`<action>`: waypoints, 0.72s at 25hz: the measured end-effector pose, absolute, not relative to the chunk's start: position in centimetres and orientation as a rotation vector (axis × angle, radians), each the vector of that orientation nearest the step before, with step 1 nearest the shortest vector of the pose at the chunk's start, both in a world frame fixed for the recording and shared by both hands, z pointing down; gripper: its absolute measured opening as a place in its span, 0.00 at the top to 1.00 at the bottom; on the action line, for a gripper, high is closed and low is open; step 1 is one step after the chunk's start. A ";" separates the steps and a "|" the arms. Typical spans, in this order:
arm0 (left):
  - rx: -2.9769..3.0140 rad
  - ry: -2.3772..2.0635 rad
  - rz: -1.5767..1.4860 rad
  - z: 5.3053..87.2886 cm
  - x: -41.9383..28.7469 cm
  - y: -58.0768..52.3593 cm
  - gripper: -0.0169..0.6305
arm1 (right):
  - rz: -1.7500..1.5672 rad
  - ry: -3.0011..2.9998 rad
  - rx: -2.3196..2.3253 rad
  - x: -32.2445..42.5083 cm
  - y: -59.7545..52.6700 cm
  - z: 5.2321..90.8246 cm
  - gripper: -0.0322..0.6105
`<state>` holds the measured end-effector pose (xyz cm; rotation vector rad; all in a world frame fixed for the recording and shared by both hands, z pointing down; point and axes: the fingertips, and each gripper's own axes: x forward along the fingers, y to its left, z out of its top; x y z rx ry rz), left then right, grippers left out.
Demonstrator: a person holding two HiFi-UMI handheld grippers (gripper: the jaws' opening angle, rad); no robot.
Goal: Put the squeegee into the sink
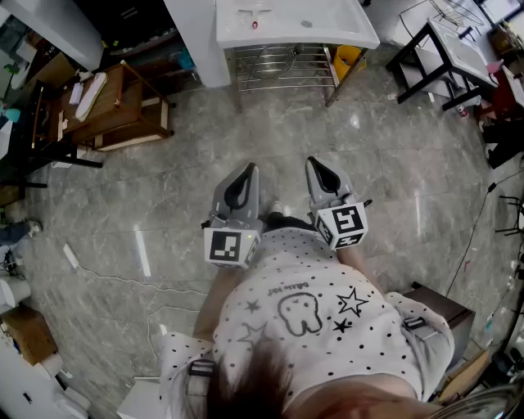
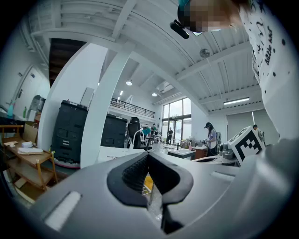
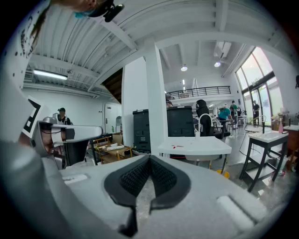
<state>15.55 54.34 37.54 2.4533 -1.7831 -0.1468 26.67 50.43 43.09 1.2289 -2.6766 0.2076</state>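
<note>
White sink [image 1: 352,33] well ahead, small red item [image 1: 254,24] on it, maybe the squeegee | left gripper [image 1: 249,170], right gripper [image 1: 316,163]: fingers together, empty | step: approach | next: calls for walking closer, parting fingers

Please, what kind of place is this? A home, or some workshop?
Probably a large workshop or lab hall: a free-standing white sink on a metal frame, black cabinets, and a mezzanine railing under a high ceiling.
</note>
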 end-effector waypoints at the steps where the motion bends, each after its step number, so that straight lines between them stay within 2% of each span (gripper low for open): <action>1: 2.455 -1.782 -0.148 37.7 15.4 54.4 1.00 | 0.205 -2.680 1.229 26.5 50.4 43.0 0.95; 18: 2.477 -1.722 -0.148 37.7 16.7 52.5 1.00 | 0.203 -2.706 1.273 27.4 49.5 42.9 0.95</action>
